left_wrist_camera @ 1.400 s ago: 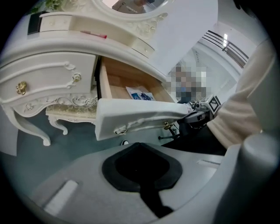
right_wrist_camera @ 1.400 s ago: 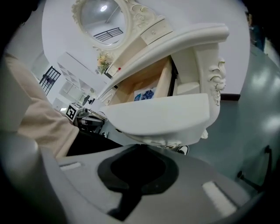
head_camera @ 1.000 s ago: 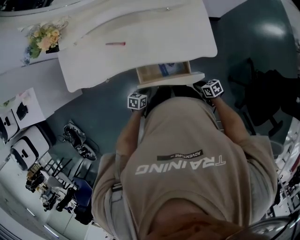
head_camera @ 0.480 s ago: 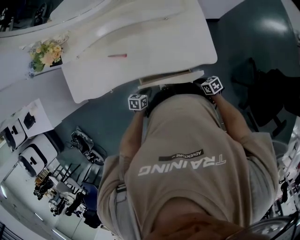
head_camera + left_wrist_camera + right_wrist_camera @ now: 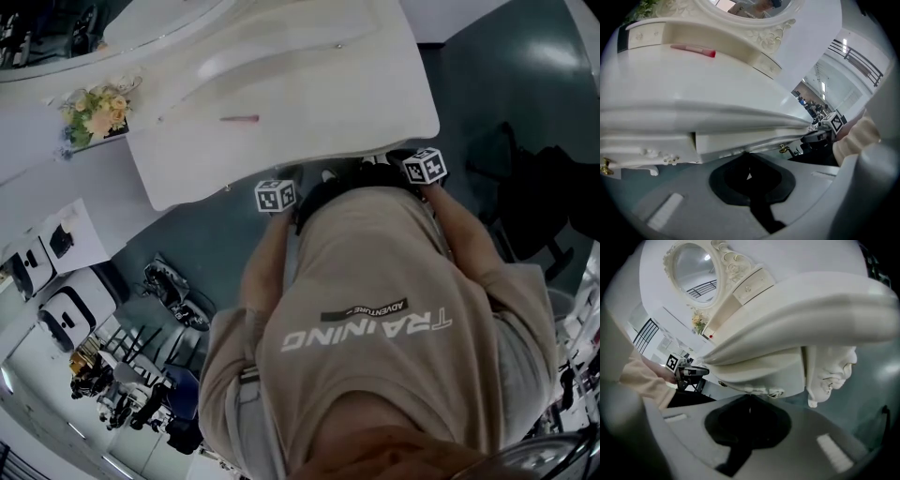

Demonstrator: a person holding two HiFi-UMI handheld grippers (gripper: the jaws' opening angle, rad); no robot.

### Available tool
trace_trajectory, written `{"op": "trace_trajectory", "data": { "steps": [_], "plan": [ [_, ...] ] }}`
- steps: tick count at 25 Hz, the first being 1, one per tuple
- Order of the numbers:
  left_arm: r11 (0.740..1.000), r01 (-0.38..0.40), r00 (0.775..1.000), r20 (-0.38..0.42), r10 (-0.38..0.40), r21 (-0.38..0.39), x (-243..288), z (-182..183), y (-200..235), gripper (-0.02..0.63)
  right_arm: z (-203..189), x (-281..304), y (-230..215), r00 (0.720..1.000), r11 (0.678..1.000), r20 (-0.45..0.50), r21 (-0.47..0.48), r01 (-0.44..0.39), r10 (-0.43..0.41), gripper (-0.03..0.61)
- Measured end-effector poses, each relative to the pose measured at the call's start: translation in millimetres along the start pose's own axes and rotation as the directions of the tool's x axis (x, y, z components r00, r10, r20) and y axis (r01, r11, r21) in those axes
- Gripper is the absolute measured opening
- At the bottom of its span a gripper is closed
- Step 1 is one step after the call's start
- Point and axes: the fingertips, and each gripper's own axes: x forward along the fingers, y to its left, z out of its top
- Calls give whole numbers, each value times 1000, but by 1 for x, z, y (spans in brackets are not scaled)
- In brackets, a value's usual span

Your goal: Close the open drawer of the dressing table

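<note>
As the drawer point(image 5: 736, 142), mid-frame in the left gripper view, seems flush under the dressing table point(image 5: 309, 84), we judge closing practically done. Our left gripper point(image 5: 749, 157) and right gripper point(image 5: 750, 399) both have jaws pressed together, empty, against its front.

Shows smooth, glossy white paint on the dressing table point(image 5: 309, 84) top and the drawer front point(image 5: 740, 143). Carries raised carved relief on the leg point(image 5: 832, 369). Looks like polished brass at the drawer knob point(image 5: 783, 149). Presents matt grey plastic on the left gripper point(image 5: 749, 157) and right gripper point(image 5: 750, 399). Reads as soft matt beige cloth at the shirt point(image 5: 375, 281). Gleams on the dark, slick floor point(image 5: 525, 66).
</note>
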Motion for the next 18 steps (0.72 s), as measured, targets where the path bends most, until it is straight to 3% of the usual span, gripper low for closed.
{"op": "trace_trajectory", "data": {
  "steps": [9,14,18],
  "plan": [
    [999,-40,998,44,40,-1,5,22,9,2,24,9,0,1000,994,7,-106,17,-16,5],
    [999,-24,998,60,22,27,-2,17,-13,2,16,-4,5,1000,992,12,-123,14,-13,5],
    [999,12,992,125,-16,32,-17,16,-44,2,-2,-19,16,997,963,-57,-269,35,-52,5]
  ]
}}
